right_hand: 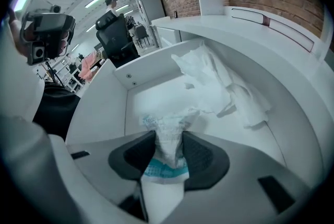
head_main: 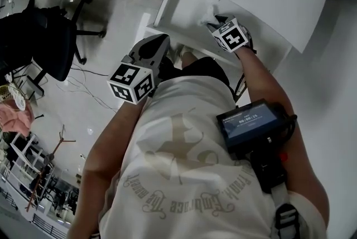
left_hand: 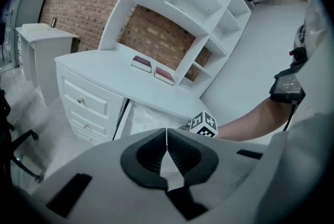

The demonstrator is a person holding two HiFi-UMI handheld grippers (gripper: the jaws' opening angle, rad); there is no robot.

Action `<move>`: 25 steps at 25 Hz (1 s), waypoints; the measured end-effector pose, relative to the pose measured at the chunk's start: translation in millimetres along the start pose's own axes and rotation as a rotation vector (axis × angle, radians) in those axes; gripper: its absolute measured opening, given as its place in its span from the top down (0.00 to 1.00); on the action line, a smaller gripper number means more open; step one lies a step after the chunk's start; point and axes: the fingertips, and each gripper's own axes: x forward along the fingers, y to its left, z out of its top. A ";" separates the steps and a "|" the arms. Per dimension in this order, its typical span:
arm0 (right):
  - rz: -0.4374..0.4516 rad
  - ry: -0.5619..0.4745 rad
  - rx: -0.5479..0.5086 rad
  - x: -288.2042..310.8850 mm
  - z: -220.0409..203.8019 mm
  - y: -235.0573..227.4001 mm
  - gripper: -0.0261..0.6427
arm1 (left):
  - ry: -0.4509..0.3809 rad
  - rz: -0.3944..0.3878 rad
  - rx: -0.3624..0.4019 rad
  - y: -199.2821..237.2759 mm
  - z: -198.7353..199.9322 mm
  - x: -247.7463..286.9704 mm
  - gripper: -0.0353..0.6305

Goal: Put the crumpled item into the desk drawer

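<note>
Left gripper (left_hand: 166, 133) is clenched on nothing, its jaws meeting, and sits outside the desk (left_hand: 104, 69). Only its view shows the desk top with two books (left_hand: 142, 63) and the hutch (left_hand: 182, 3) above. Right gripper (right_hand: 168, 139) grasps the crumpled item (right_hand: 166, 121), white with teal print, inside the open drawer (right_hand: 104, 105). Its view alone shows another crumpled white sheet (right_hand: 209, 79) lying there. The head view shows only that gripper's back in the drawer.
</note>
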 end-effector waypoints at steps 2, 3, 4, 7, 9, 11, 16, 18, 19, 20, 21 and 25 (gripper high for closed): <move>-0.002 0.003 -0.018 5.7 2.0 -0.8 0.70 | 0.002 0.001 -0.004 2.4 -2.5 0.6 0.91; -0.003 0.006 -0.025 7.4 2.3 -0.9 0.70 | 0.003 0.002 -0.005 2.9 -3.6 0.4 0.91; -0.004 0.009 -0.033 8.4 1.7 -0.5 0.70 | 0.005 0.003 -0.007 2.5 -5.0 -0.6 0.91; -0.001 0.013 -0.058 9.9 -1.7 3.9 0.70 | 0.008 0.017 -0.023 -0.8 -11.6 -6.6 0.91; 0.000 0.014 -0.074 12.0 -1.9 6.3 0.70 | 0.009 0.027 -0.032 -2.4 -16.1 -10.8 0.91; 0.004 0.018 -0.094 14.6 0.7 9.6 0.69 | 0.007 0.036 -0.039 -3.6 -19.3 -14.8 0.91; 0.000 0.032 -0.143 18.9 5.2 14.8 0.65 | 0.006 0.047 -0.040 -5.3 -20.7 -16.5 0.91; 0.002 0.037 -0.159 18.3 3.9 13.7 0.63 | 0.005 0.044 -0.042 -7.9 -20.5 -12.6 0.91; 0.008 0.038 -0.157 18.2 2.5 13.4 0.63 | 0.007 0.040 -0.041 -9.5 -20.8 -10.8 0.91; 0.016 0.036 -0.149 18.8 1.9 14.0 0.63 | 0.009 0.036 -0.037 -10.4 -20.9 -9.8 0.91; 0.026 0.031 -0.139 20.0 2.4 15.1 0.62 | 0.012 0.033 -0.031 -10.6 -20.6 -9.4 0.91; 0.048 0.014 -0.112 23.8 5.7 18.6 0.61 | 0.006 0.037 -0.020 -7.9 -20.3 -12.0 0.91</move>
